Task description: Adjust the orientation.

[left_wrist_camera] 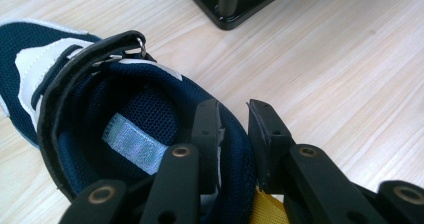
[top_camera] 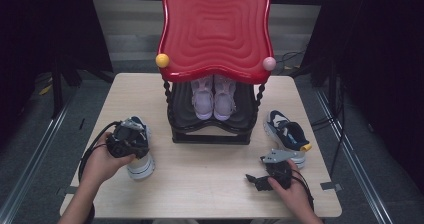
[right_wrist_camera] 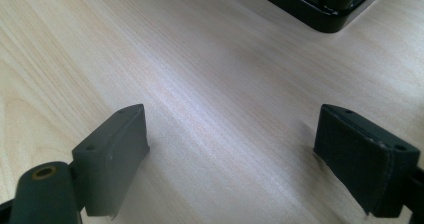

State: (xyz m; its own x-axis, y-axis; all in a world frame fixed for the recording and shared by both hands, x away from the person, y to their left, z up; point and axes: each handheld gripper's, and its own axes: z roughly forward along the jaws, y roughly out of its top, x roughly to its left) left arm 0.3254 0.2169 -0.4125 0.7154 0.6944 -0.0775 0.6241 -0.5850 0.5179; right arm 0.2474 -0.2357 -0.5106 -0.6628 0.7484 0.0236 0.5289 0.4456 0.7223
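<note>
Pink pair [top_camera: 214,98] already racked; left gripper [left_wrist_camera: 234,126] pinches near-left navy sneaker's [left_wrist_camera: 100,129] heel collar; right gripper [right_wrist_camera: 230,154] gapes wide, empty; far-right sneaker [top_camera: 286,134] waits.

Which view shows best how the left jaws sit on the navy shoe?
The left gripper view: the left gripper has its jaws astride the heel collar of the navy shoe, one inside, one outside. The high view shows the hand covering that grip. The right gripper view shows bare table.

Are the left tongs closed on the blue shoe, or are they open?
Closed on it. In the left gripper view, the left tongs pinch the padded heel collar of the blue shoe, one jaw inside and one outside.
</note>
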